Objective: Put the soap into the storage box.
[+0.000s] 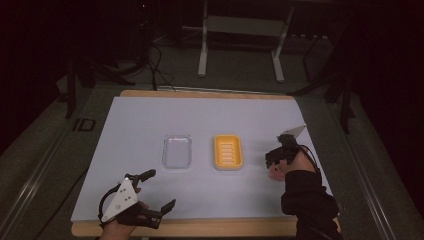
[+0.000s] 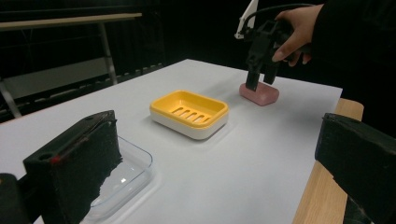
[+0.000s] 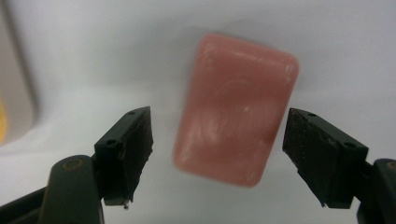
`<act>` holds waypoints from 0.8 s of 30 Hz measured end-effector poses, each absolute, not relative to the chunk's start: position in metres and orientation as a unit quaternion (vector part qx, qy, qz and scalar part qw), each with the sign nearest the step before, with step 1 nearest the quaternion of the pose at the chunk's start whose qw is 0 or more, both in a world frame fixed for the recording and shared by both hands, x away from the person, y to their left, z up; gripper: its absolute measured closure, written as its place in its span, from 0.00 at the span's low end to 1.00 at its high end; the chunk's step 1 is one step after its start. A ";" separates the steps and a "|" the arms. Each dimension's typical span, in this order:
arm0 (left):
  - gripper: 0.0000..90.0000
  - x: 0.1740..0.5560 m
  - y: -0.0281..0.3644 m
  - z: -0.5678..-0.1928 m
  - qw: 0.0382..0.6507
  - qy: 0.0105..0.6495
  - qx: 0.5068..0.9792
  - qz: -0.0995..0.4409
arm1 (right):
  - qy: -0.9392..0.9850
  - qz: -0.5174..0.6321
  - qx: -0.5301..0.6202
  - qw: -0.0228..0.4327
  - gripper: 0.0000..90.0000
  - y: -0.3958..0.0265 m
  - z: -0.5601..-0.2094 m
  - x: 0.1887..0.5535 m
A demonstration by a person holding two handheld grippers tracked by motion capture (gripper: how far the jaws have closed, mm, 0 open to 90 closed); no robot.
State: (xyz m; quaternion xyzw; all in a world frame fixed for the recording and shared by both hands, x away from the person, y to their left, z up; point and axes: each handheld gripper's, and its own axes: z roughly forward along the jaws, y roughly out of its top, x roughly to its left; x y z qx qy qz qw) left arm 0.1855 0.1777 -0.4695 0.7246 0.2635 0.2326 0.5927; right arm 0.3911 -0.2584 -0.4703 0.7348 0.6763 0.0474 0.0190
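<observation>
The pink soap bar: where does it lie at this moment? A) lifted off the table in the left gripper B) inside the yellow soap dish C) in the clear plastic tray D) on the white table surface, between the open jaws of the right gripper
D: the pink soap bar lies flat on the white table surface, with the right gripper open and one jaw on either side of it, neither touching.

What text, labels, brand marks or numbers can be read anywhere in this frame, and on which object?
None can be read.
Pink soap bar: a faint embossed swirl on top, too blurred to read as letters.
Yellow soap dish, clear lid, white sheet and both claws: no print visible.
</observation>
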 end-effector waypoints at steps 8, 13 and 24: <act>0.00 0.185 0.178 -0.470 0.593 0.262 0.725 0.233 | 0.665 0.031 0.746 0.015 0.29 -0.259 -0.480 0.399; 0.00 0.185 0.178 -0.470 0.593 0.263 0.725 0.232 | 0.662 0.029 0.748 0.015 0.31 -0.260 -0.482 0.400; 0.00 0.185 0.177 -0.470 0.590 0.259 0.728 0.233 | 0.659 0.038 0.751 0.012 0.39 -0.265 -0.491 0.400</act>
